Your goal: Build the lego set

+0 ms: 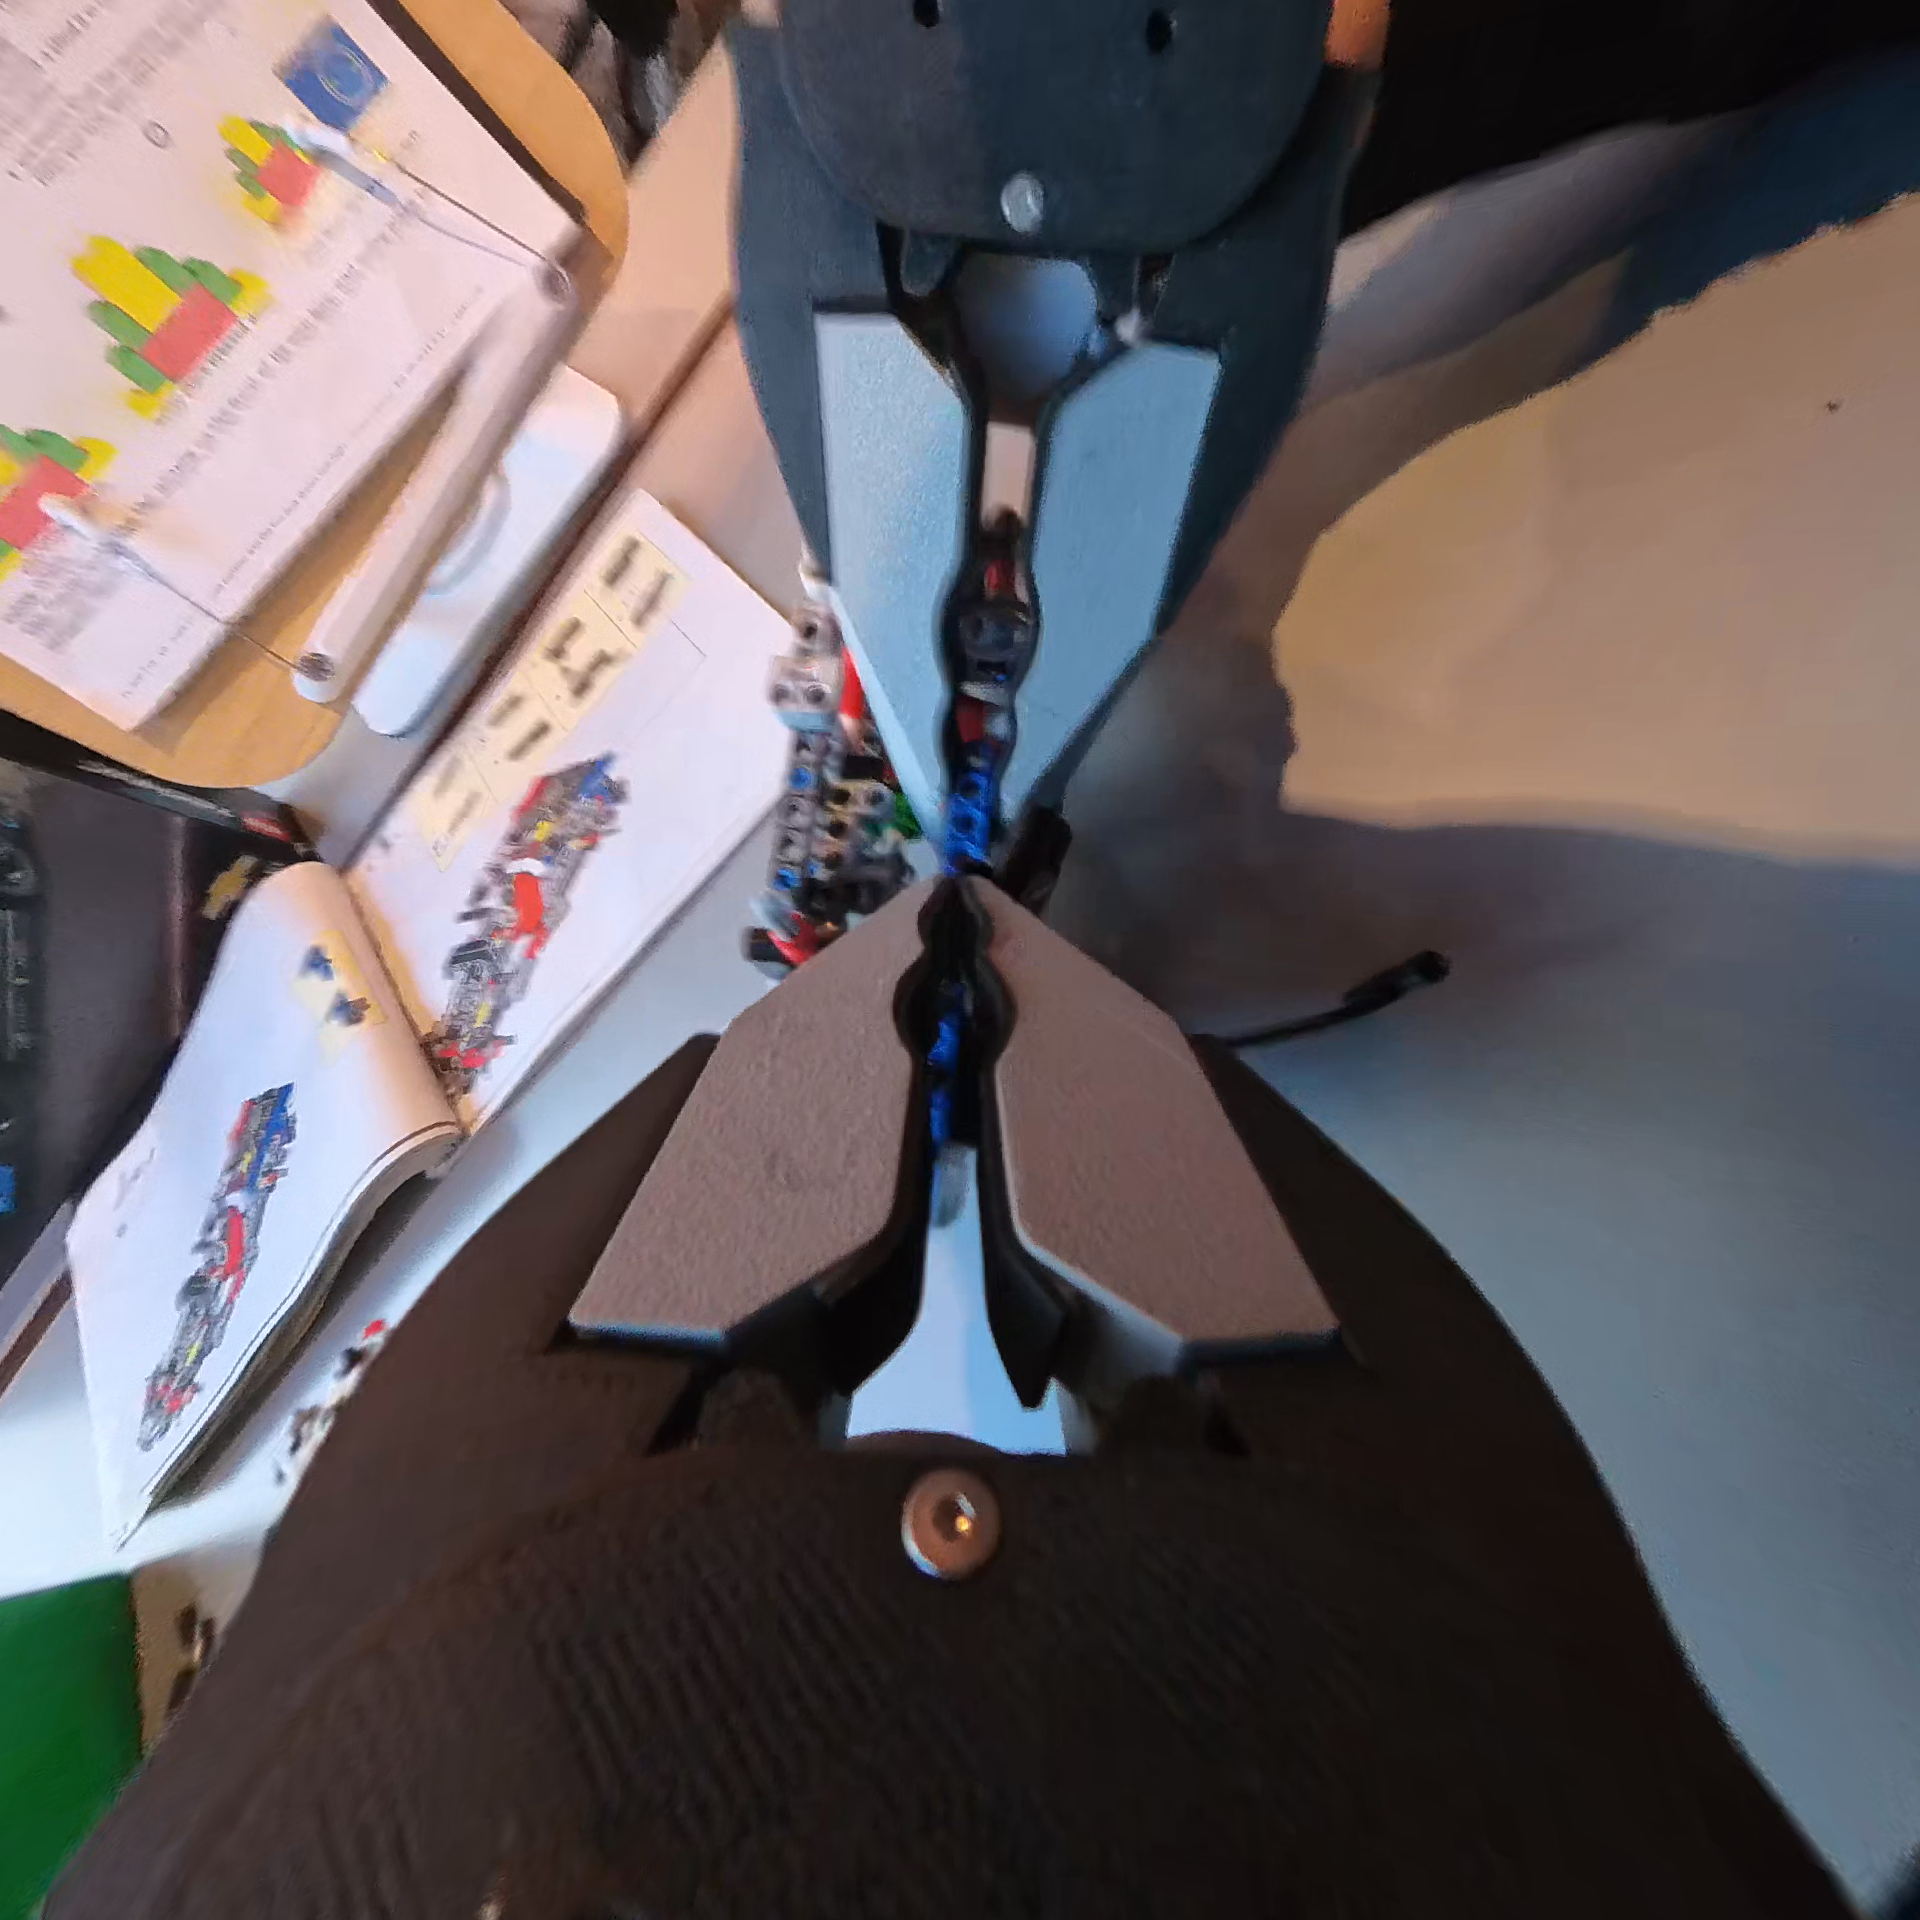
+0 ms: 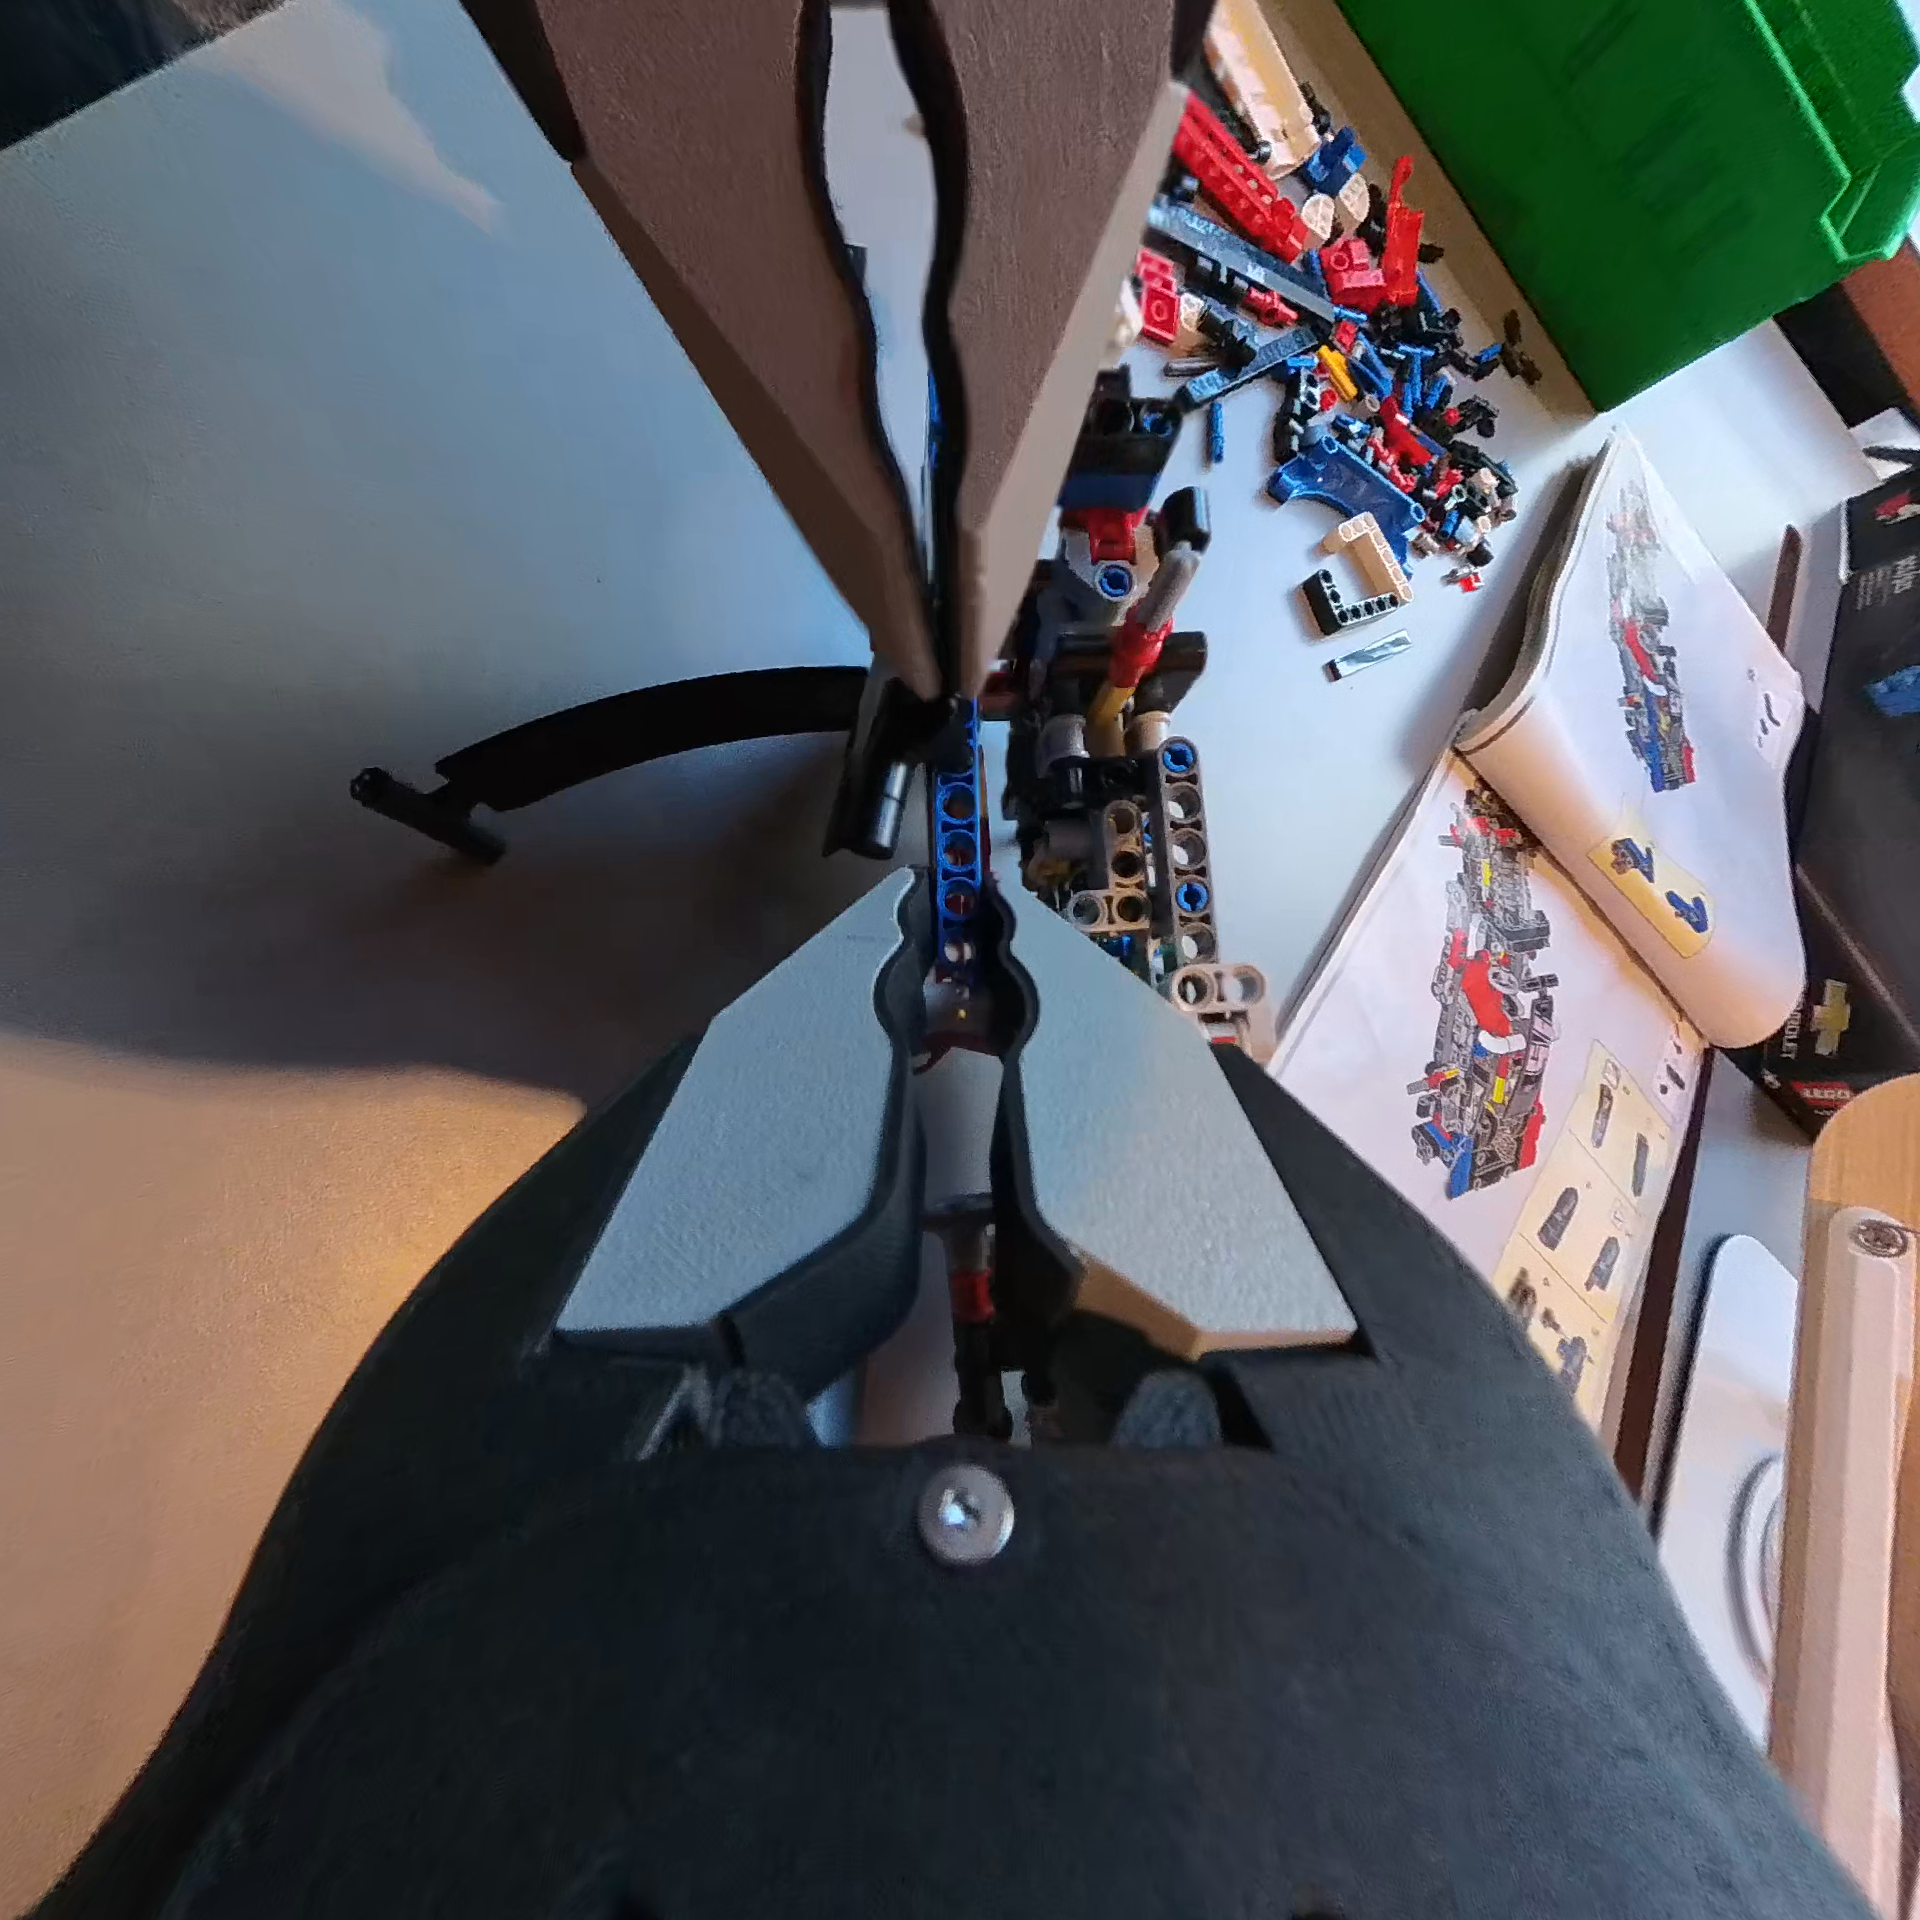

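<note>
Your left gripper (image 1: 951, 914) and right gripper (image 2: 956, 904) meet tip to tip above the table (image 2: 312, 468), each with jaws narrow, clamped on the blue beam (image 2: 956, 821) of the model (image 2: 1122, 748). Loose pieces (image 2: 1351, 312) lie beyond, beside the open manual (image 2: 1507, 987).

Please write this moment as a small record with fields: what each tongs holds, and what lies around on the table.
left tongs: shut on blue beam
right tongs: shut on blue beam
blue beam: held from both ends, tips of the two tongs facing
partly built model: just behind the beam
loose parts pile: on white table
instruction booklet: open
green bin: beyond the pile
</note>
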`<state>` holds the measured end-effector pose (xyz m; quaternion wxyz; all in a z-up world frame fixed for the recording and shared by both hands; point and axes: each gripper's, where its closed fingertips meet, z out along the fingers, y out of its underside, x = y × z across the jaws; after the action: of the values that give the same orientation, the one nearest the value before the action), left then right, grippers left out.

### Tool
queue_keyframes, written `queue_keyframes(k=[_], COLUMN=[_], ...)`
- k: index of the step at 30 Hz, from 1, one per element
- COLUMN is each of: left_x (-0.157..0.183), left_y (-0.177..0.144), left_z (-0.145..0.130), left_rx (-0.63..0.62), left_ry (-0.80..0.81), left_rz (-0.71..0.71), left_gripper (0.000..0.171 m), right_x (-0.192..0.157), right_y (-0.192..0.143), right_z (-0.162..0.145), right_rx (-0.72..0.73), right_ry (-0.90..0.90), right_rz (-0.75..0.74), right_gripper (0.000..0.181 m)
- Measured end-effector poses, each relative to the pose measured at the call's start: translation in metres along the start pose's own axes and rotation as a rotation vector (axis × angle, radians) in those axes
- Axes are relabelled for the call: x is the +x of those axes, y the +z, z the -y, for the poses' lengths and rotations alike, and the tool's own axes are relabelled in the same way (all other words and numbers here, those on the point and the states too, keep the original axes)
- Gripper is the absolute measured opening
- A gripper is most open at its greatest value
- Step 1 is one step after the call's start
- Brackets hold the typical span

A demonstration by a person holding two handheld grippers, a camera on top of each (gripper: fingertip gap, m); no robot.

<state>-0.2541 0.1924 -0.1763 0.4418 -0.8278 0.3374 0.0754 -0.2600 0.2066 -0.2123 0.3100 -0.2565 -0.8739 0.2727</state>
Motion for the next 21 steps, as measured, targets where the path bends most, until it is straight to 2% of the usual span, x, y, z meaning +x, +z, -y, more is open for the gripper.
queue_keyframes(k=[1,2,6,9,13,15,18,21], left_x=[-0.009,-0.008,0.008,0.010,0.017,0.014,0.015,0.016], left_y=[0.000,-0.001,-0.005,-0.009,0.000,0.001,0.002,-0.001], left_z=[0.000,0.000,0.002,-0.006,-0.019,-0.018,-0.018,-0.015], left_rx=[0.007,0.014,0.044,-0.007,-0.098,-0.107,-0.103,-0.070], left_ry=[0.004,0.035,-0.019,-0.051,0.017,0.055,0.015,-0.149], left_rz=[0.074,0.079,0.002,-0.029,-0.042,-0.020,-0.033,-0.100], left_gripper=[0.000,0.000,0.004,0.016,0.023,0.016,0.015,0.013], right_x=[-0.004,-0.007,-0.002,-0.004,-0.006,-0.006,-0.008,-0.010], right_y=[0.000,0.002,0.005,0.005,0.005,0.004,0.005,0.004], right_z=[0.004,0.006,0.003,0.003,0.005,0.005,0.005,0.008], right_rx=[0.011,0.010,-0.027,-0.029,-0.013,-0.009,-0.016,0.004], right_ry=[-0.002,-0.003,0.020,0.011,0.015,0.010,-0.010,-0.049], right_rz=[0.025,0.037,0.013,0.014,0.032,0.026,0.016,-0.002], right_gripper=[0.004,0.004,0.004,0.004,0.004,0.004,0.004,0.004])
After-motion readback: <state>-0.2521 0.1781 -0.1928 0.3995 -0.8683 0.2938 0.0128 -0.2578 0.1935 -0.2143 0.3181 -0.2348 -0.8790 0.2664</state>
